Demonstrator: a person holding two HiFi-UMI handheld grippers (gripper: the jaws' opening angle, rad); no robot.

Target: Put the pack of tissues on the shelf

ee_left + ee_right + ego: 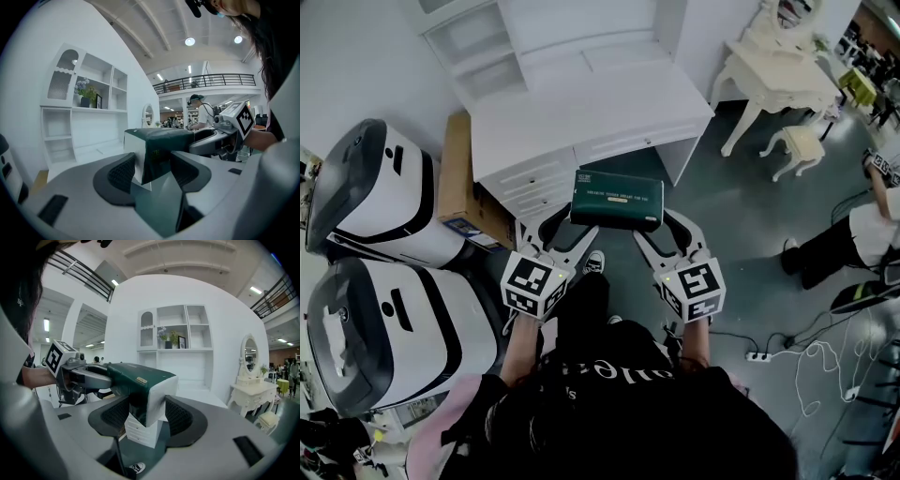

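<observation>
The left gripper (553, 228) is clamped on the left end of the pack of tissues (617, 199). The pack hangs level in the air, just off the front edge of the white desk (581, 103), whose back edge carries the shelf (478, 47). The right gripper (667, 230) pinches the pack's right end.

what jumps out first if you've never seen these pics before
First, the dark green pack of tissues, held off the floor with the left claw shut on one end and the right claw on the other, just in front of the white shelf unit. Next, two big white-and-black rounded machines fill the head view's left side, and a white dressing table stands at upper right.
</observation>
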